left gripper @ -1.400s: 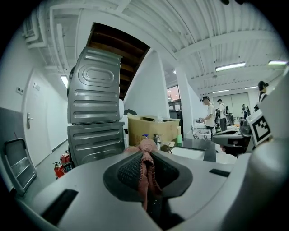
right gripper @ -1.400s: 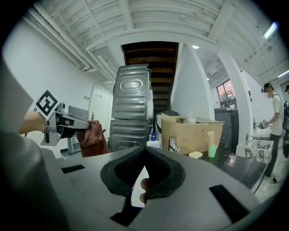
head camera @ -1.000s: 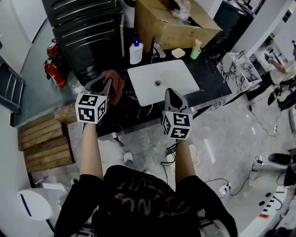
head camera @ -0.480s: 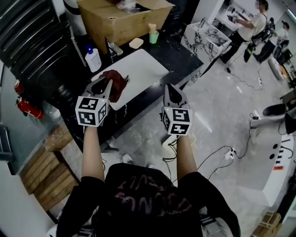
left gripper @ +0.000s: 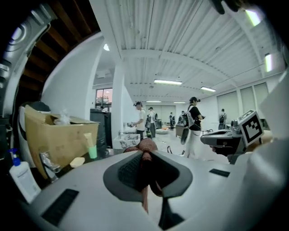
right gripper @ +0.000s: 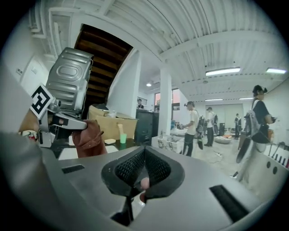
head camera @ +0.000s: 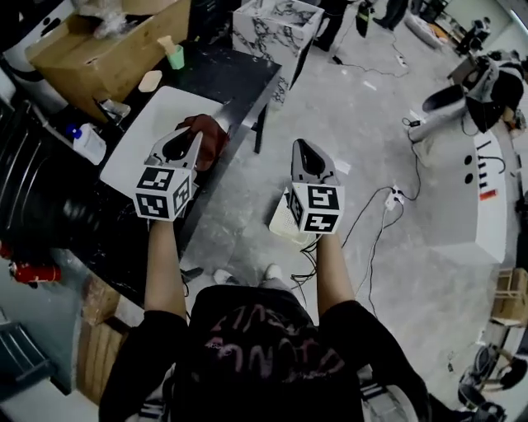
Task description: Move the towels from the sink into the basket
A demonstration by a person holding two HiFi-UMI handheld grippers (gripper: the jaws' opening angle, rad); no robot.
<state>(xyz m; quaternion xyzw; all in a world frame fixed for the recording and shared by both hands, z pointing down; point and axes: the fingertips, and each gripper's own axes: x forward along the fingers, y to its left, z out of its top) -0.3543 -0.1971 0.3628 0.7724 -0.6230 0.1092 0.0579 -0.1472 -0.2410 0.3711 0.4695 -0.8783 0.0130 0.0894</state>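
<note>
A reddish-brown towel (head camera: 211, 138) hangs bunched from my left gripper (head camera: 191, 133), whose jaws are shut on it. In the left gripper view the towel (left gripper: 147, 146) fills the gap between the dark pads and bulges past the tips of the left gripper (left gripper: 144, 157). It is held just over the near corner of the white sink (head camera: 136, 136). My right gripper (head camera: 302, 148) is level with it over the floor, tips together, holding nothing. The right gripper view shows its own tips (right gripper: 144, 151) meeting and the towel (right gripper: 90, 139) at the left. A pale basket (head camera: 284, 221) stands on the floor beneath the right gripper.
The black counter (head camera: 223, 74) carries a cardboard box (head camera: 99, 49), a soap bottle (head camera: 87, 142) and a green cup (head camera: 175, 56). A marble block (head camera: 276, 25) stands past its end. Cables (head camera: 381, 206) trail over the floor. People (left gripper: 194, 122) stand far back.
The whole view has swung to the right, away from the counter. Both grippers went with it, side by side as before. The towel stays in the left gripper.
</note>
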